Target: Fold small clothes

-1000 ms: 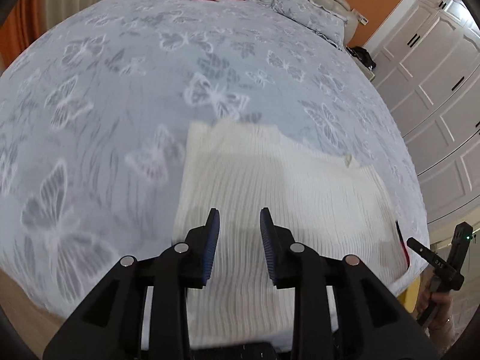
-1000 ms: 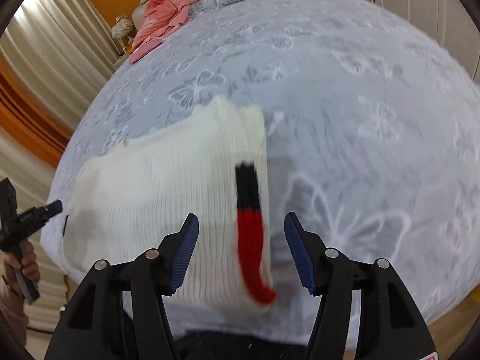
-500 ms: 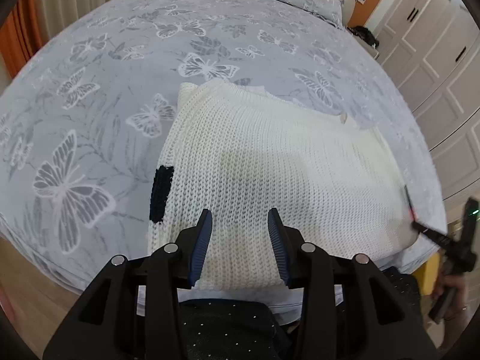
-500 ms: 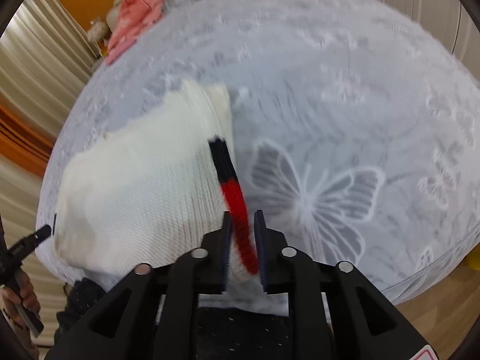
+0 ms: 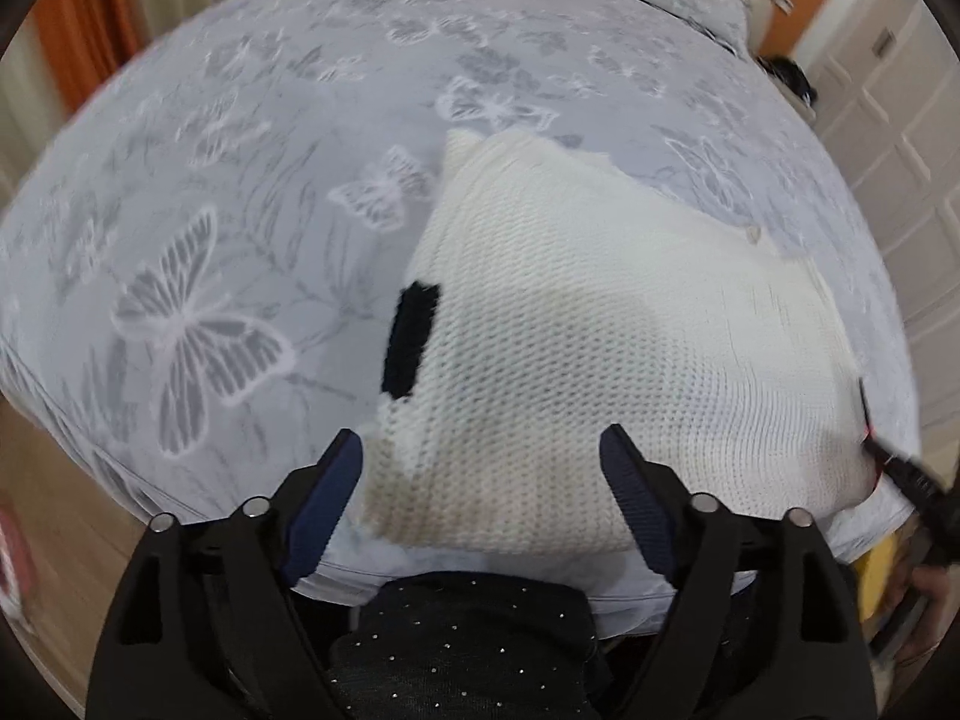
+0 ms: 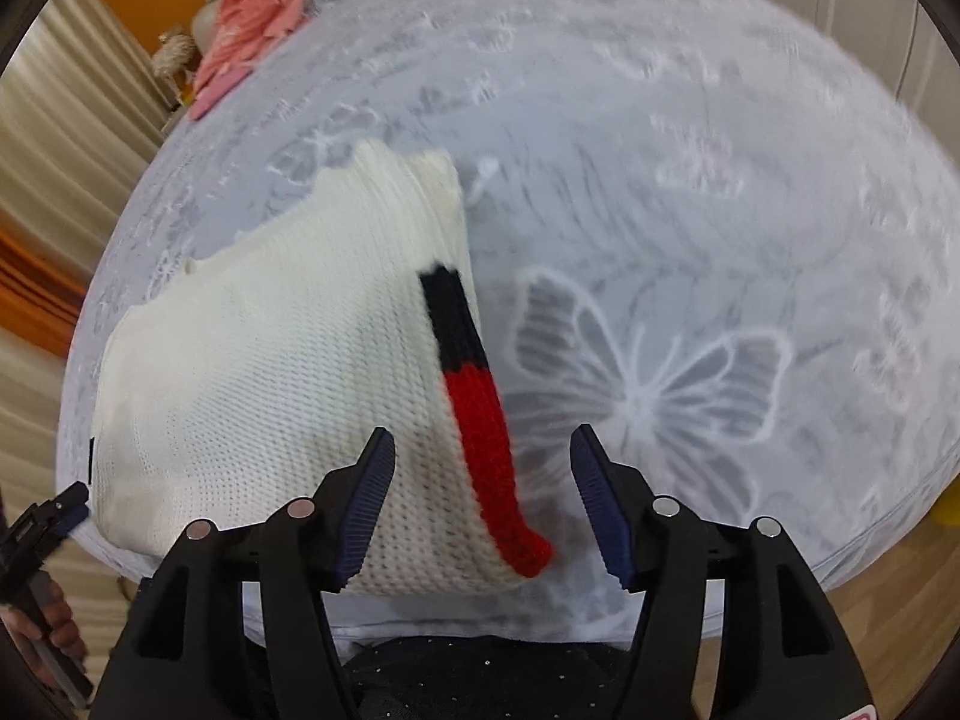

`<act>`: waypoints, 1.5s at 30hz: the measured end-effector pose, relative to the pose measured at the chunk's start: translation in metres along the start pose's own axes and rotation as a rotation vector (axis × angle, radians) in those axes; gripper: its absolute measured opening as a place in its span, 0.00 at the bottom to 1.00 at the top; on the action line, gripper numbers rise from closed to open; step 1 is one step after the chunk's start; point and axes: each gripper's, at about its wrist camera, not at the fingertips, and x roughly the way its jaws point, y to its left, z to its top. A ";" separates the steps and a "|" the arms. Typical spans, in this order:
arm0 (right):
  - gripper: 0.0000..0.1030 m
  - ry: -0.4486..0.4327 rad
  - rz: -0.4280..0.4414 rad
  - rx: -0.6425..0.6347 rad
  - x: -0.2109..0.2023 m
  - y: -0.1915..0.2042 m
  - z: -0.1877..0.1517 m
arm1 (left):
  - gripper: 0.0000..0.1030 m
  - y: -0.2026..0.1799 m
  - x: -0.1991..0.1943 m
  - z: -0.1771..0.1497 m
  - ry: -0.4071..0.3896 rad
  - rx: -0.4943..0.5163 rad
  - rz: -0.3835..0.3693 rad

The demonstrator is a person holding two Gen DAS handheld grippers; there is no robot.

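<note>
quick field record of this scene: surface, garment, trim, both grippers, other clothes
surface: bed with grey butterfly-print cover
garment: white knit sweater, lying flat near the bed's front edge
trim: black and red band along one edge
left gripper: jaws opening, over the sweater's near hem, pads not pressing on it
right gripper: jaws opening, red end of the band between them, not pinched
other clothes: pink garment at the far end

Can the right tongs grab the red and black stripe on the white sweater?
Probably yes. The right tongs are opening with the red and black knitted stripe of the white knitted sweater lying between them, nothing covering it.
</note>
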 end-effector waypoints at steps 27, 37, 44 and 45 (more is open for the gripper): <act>0.29 0.166 0.048 0.001 -0.004 -0.013 -0.024 | 0.19 0.069 0.009 -0.035 0.285 -0.469 -0.348; 0.27 -0.064 0.117 -0.147 -0.059 0.050 0.001 | 0.68 0.050 -0.019 0.017 0.048 -0.367 -0.230; 0.19 0.063 0.091 -0.267 0.022 0.100 0.029 | 0.69 0.038 0.076 0.034 0.242 -0.398 -0.227; 0.17 0.085 0.036 -0.283 0.042 0.100 0.037 | 0.69 0.037 0.084 0.034 0.242 -0.386 -0.228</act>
